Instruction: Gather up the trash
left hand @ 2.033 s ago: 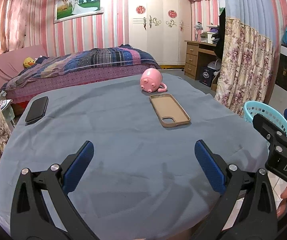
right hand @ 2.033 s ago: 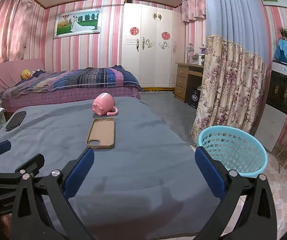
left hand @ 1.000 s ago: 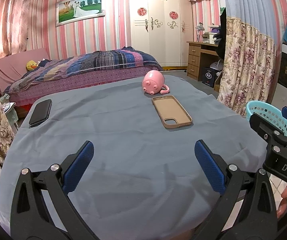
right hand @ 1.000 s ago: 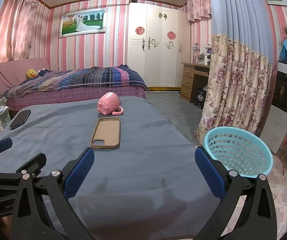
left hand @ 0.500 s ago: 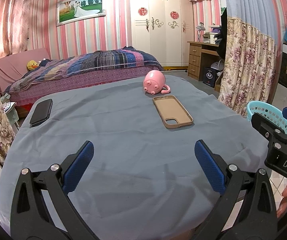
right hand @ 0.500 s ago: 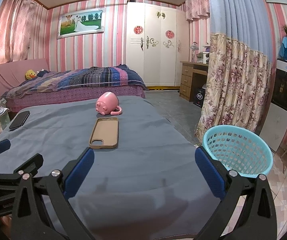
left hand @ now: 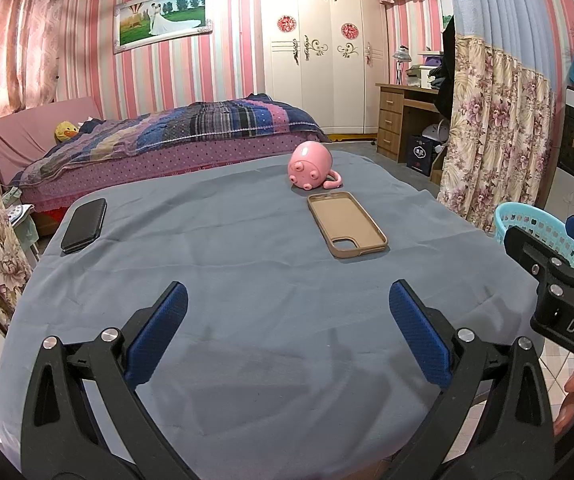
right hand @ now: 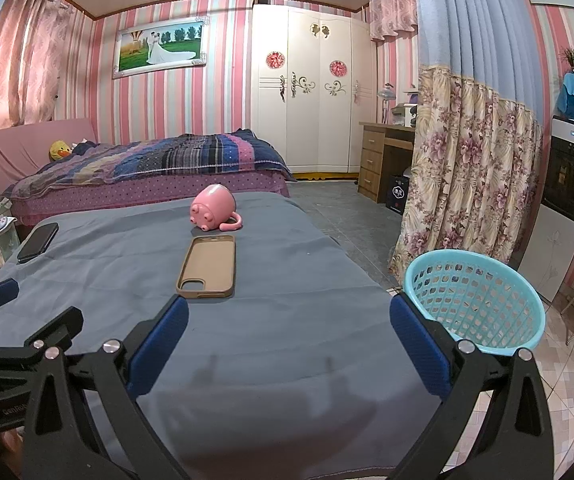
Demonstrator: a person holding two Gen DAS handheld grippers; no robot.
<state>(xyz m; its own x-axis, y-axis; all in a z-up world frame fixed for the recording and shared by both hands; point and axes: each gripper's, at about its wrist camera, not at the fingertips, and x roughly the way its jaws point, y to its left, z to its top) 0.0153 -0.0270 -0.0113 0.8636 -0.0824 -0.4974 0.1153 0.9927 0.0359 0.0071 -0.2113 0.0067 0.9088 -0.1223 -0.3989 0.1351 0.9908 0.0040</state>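
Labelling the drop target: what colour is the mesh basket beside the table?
Light turquoise basket, clearest in the right wrist view.

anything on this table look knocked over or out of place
Yes: the pink pig mug lies tipped on its side near the table's far end, handle resting on the blue cloth. Just in front of it, an empty tan phone case lies inner side up. The black phone lies flat, nothing odd.
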